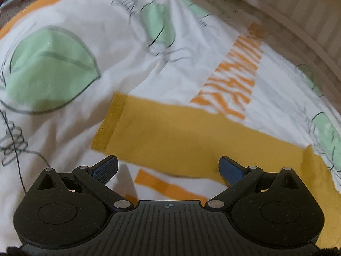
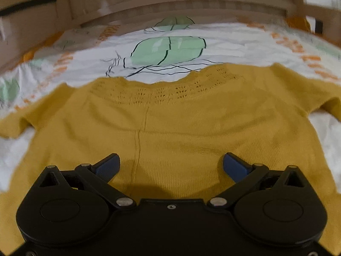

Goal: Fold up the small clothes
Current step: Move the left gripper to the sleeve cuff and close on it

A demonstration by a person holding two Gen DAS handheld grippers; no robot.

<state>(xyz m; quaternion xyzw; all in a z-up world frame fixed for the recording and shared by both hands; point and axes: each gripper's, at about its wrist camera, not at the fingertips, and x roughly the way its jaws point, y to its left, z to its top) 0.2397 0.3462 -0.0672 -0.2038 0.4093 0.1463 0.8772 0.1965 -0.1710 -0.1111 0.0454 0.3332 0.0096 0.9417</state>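
Both the left gripper (image 1: pixel 168 166) and right gripper (image 2: pixel 171 165) hovered with fingers spread wide and empty over a mustard knit sweater (image 2: pixel 181 132) laid flat on a patterned bedsheet (image 1: pixel 74 21).

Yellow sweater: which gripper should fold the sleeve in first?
Probably the left gripper. Its open fingers sit right over the stretched-out sleeve with its ribbed cuff. The right gripper, also open, faces the middle of the yellow sweater, with both sleeves off to its sides.
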